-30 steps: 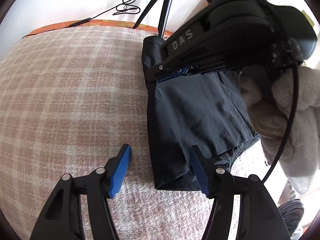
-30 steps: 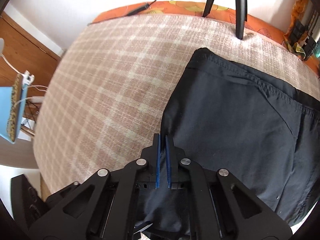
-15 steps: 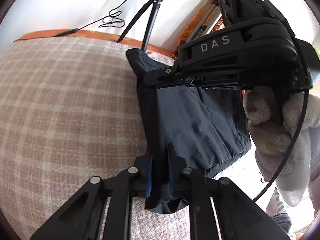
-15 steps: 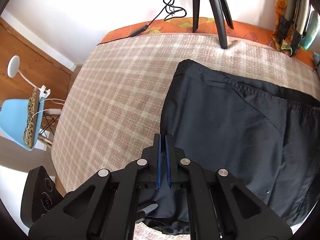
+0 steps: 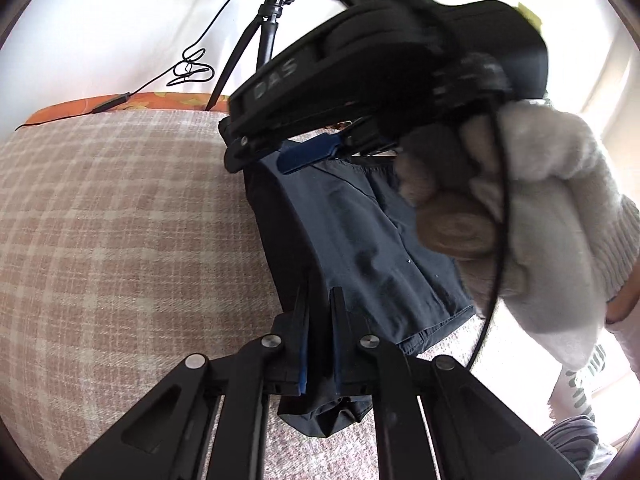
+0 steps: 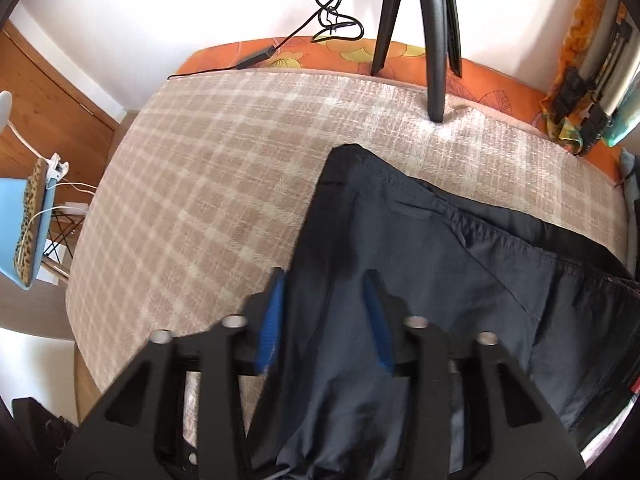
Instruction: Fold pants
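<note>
Dark navy pants (image 5: 360, 248) lie folded on a pink-and-cream checked blanket (image 5: 120, 240). My left gripper (image 5: 320, 300) is shut on the pants' near left edge, and cloth bunches below its fingers. In the right wrist view the pants (image 6: 460, 272) fill the lower right. My right gripper (image 6: 326, 280) is open, its blue pads apart, and the pants' fold edge runs between them. The right gripper also shows from the left wrist view (image 5: 312, 152), above the pants' far corner, held by a gloved hand.
A black tripod (image 6: 436, 40) stands on the blanket's far edge, close to the pants' far corner. An orange sheet (image 6: 320, 56) with a cable lies behind it. The blanket's left edge drops off toward a blue chair (image 6: 24, 220).
My left gripper closed on the pants' near edge. My right gripper, shut on the pants before, has now opened and let go of the cloth. Both views have lifted somewhat.
</note>
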### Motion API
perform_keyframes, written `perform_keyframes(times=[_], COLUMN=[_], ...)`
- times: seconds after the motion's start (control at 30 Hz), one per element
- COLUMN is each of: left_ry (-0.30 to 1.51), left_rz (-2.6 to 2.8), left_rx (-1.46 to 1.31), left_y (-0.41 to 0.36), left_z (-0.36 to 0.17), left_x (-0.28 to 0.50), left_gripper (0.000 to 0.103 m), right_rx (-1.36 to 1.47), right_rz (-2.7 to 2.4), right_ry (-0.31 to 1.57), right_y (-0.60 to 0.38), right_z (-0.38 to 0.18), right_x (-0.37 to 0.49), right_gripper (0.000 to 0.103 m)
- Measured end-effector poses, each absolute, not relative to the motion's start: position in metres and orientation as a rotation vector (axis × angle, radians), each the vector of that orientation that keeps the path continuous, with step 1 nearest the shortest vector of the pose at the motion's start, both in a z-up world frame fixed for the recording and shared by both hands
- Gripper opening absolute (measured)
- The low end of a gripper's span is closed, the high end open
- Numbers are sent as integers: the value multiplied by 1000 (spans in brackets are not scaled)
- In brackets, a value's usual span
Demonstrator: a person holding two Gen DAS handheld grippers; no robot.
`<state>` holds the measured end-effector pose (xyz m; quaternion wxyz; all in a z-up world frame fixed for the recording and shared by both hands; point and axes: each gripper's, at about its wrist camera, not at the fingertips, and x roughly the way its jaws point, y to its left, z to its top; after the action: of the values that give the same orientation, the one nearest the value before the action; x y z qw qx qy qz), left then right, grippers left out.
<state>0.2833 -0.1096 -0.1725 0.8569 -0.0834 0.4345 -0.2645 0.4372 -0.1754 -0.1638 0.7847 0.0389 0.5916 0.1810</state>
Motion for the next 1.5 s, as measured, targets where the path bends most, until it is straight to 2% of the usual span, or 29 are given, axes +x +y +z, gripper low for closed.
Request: perform_keyframes(times=[0.17,0.5,0.8,1.13,1.5], left_ry=[920,861,859,911,965], left_rz=[-564,-686,-805,-895,-891], left_rx=[-184,-132,-52,64,100], left_y=[-110,-156,-227,-317,-353], left_z=[-167,-127,-109,-135,-169], left_x=[285,276,264,264,270], left_gripper=[6,6,6,6,6], right_rx=[102,252,324,385,244], right_rz=[398,396,299,193,200], right_ry=[1215,1093,1022,1048,1020], right_y=[-189,-276,-373,-460,-452], right_z=[-152,-104,-96,-136,-139], right_x=[427,398,364,354,354], right_gripper=[8,5,5,5,5])
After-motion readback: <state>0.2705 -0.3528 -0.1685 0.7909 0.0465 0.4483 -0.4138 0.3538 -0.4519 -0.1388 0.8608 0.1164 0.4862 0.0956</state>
